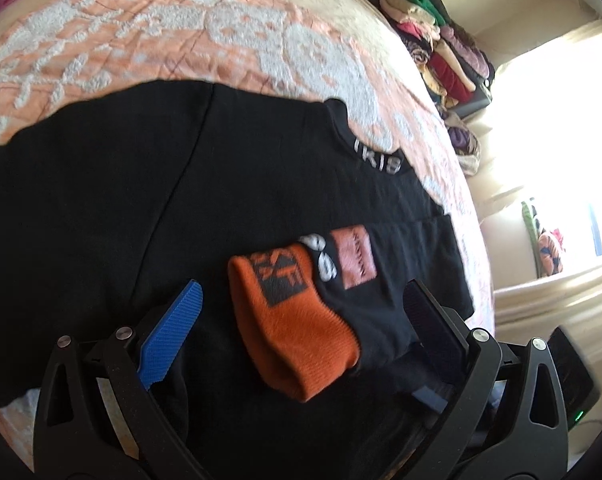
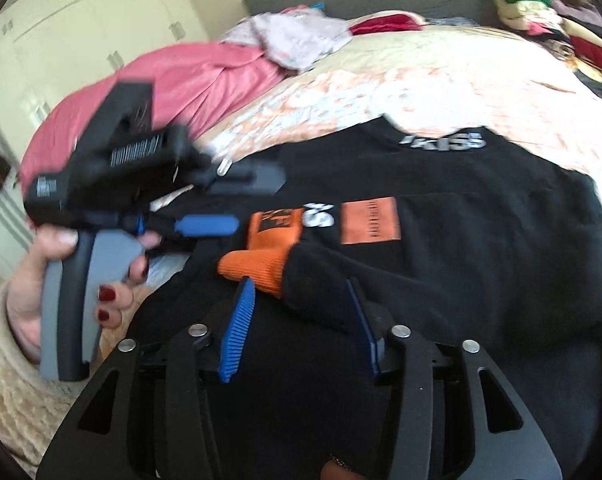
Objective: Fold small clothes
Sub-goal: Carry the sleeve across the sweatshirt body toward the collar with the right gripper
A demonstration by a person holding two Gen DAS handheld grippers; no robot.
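A black sweatshirt (image 1: 101, 200) (image 2: 481, 260) with white lettering at the collar lies spread on the bed. One sleeve is folded across its chest and ends in an orange cuff (image 1: 293, 328) (image 2: 257, 264), next to an orange patch (image 1: 355, 258) (image 2: 369, 220). My left gripper (image 1: 303, 284) (image 2: 237, 200) is wide open, with the cuff lying between its blue pads, untouched. A hand (image 2: 33, 280) holds that gripper. My right gripper (image 2: 301, 280) stands open over the black sleeve, just behind the cuff, with the fabric bulging between its fingers.
The bed has a peach and white quilt (image 1: 141, 40) (image 2: 421, 80). A stack of folded clothes (image 1: 441, 52) (image 2: 549, 12) sits at the far right. A pink blanket (image 2: 181, 80) and a pale garment (image 2: 293, 36) lie at the far left. A black device (image 1: 573, 372) is off the bed's right edge.
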